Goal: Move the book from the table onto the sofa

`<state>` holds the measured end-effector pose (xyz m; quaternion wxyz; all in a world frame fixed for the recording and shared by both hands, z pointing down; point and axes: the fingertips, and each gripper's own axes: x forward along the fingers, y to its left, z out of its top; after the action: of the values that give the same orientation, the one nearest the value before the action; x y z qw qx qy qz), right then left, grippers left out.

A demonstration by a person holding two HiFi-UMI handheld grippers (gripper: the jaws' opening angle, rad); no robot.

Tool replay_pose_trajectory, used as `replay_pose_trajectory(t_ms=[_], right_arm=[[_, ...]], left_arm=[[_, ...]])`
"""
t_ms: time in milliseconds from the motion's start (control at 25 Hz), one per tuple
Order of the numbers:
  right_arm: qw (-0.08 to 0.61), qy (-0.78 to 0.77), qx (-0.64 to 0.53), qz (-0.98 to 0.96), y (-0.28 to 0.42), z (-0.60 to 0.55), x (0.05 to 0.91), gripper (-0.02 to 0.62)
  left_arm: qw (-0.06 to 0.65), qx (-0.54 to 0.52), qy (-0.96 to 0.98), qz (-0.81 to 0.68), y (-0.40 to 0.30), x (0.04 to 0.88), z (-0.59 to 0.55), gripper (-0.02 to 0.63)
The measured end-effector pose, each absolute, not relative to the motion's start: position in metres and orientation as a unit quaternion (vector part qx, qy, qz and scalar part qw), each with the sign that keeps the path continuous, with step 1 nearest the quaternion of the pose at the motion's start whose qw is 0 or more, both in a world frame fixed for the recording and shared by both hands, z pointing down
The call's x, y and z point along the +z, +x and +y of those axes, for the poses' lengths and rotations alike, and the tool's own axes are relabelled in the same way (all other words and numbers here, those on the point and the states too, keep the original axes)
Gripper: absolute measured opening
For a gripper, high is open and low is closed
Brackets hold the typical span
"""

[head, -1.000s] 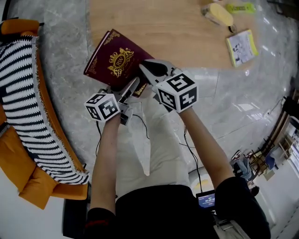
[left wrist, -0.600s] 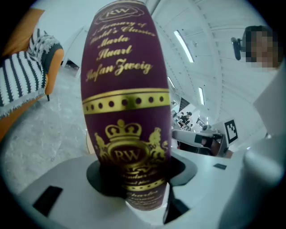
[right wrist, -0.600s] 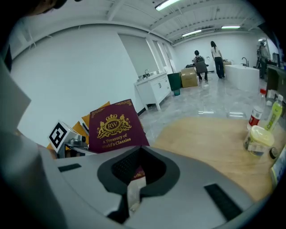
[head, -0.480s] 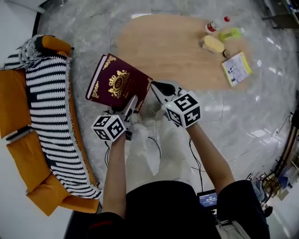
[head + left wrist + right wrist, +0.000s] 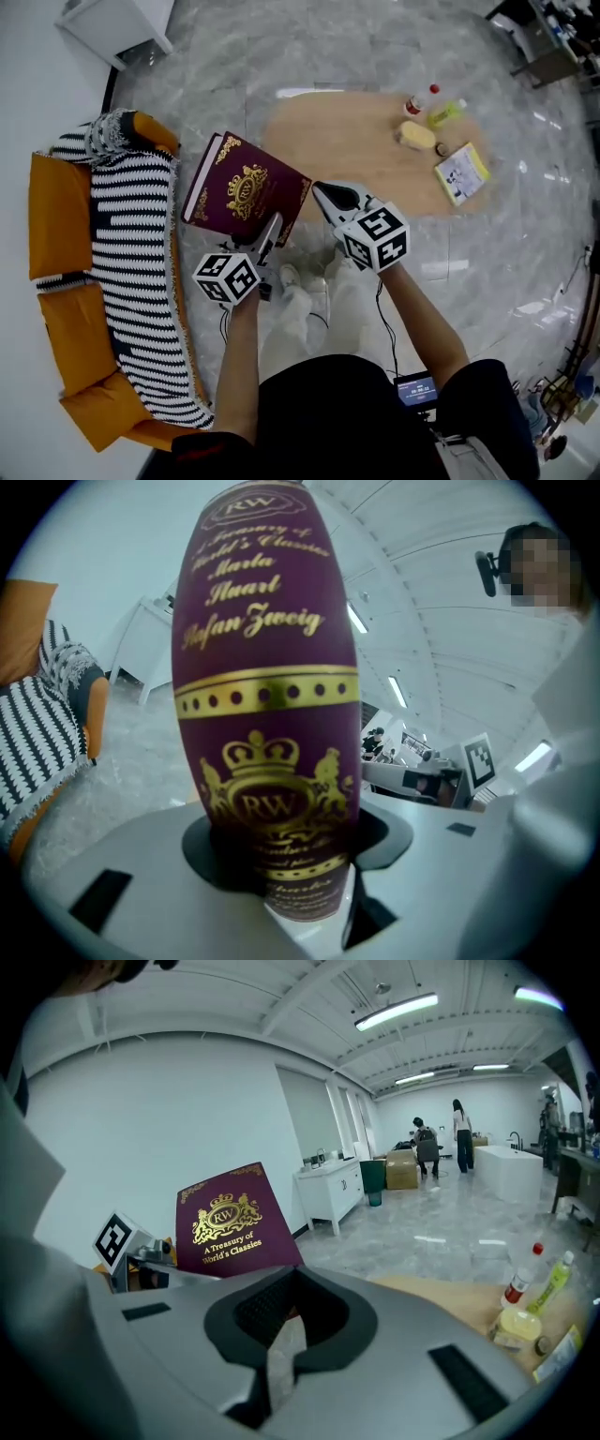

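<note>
Head view showed me the maroon hardback book with a gold crest (image 5: 246,187) already off the oval wooden table (image 5: 347,141), hanging left of centre in the frame, tilted, over the grey marble floor (image 5: 216,84). It sat between the table at upper right and the orange sofa (image 5: 56,216) along the left edge. The left gripper (image 5: 269,230) was clamped on the book's lower edge, and its own view confirmed both jaws pressing on the cover near the bottom, the rest of the book rising unsupported above them. The right gripper (image 5: 325,194) sat just beside the book's right corner. Its jaws had just been closing, they stood together, and I saw nothing between them.

I judged the carry half done, and the risk lay in that one narrow grip low on a heavy cover. A quick swing toward the black-and-white striped throw (image 5: 131,244) on the sofa could have let the book pivot in the jaws, fall open, or slip to the floor short of the seat.
</note>
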<state>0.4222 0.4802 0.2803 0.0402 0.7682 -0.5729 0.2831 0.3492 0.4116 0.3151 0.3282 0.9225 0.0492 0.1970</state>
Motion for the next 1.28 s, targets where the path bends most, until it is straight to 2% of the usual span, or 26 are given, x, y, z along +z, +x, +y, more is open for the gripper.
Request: replay_pose_trajectory(t_ms=[240,560,760,1280], right_arm=[[0.061,0.784,0.238,-0.570,0.417,0.451,0.215,0.018],[0.049,0.808,0.178,-0.560,0.411,0.436,0.144,0.018],[0.057,0.807,0.145,-0.570,0.399,0.415,0.102,0.018],[0.042,0.753,0.087,-0.651,0.390,0.393,0.056,0.018]], left_arm=[[0.299,0.169,0.937,0.059,0.346,0.240,0.381,0.233],[0.233,0.140,0.960,0.061,0.336,0.169,0.359,0.233],[0.221,0.125,0.965,0.058,0.325,0.127,0.331,0.233],[0.188,0.064,0.980,-0.001,0.314,0.076,0.337,0.233]])
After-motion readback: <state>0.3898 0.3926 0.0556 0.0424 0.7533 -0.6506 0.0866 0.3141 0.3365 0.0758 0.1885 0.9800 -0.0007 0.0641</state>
